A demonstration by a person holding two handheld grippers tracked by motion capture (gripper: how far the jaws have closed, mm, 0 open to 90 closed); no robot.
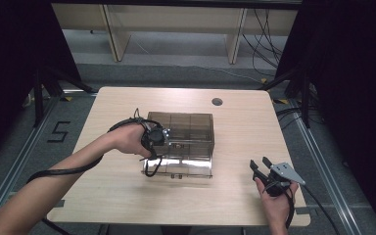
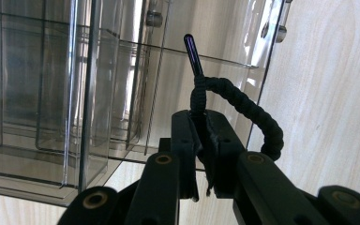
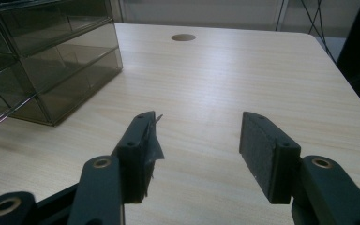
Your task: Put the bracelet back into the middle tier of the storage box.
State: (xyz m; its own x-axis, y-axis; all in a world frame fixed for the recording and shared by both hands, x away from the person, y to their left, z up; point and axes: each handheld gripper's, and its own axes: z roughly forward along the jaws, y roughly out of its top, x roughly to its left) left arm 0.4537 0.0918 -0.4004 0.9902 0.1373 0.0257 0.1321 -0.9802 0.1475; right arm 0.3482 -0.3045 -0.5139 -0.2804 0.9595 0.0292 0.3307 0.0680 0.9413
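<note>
A clear smoky plastic drawer box (image 1: 186, 142) is seen on the wooden table (image 1: 235, 147), and everything else is placed against it here. The left gripper (image 1: 162, 137) is held at the box's left side, level with its upper part, with the person's left hand (image 1: 129, 139) wrapped around it. In the left gripper view the two black jaws are closed tight on a black braided cord (image 2: 243, 105), which is pinched between the pads just in front of the box's open compartments (image 2: 51, 103). From the grip the cord is looped out to the side and back, and its stiff dark tip (image 2: 193, 54) is pointed up toward the box's shelves. Whether the tip touches the plastic cannot be told. In the high view a loop of cord (image 1: 151, 169) is hung down at the box's lower left corner.

The right gripper (image 1: 260, 166) is held well apart from the box, off to its right and nearer the table's front edge, in the person's right hand (image 1: 274, 200). In the right gripper view its jaws are spread wide with nothing between them, and the box's corner (image 3: 51, 61) is seen far off to the left. A round hole (image 1: 217, 102) in the table is found beyond the box's back right corner.
</note>
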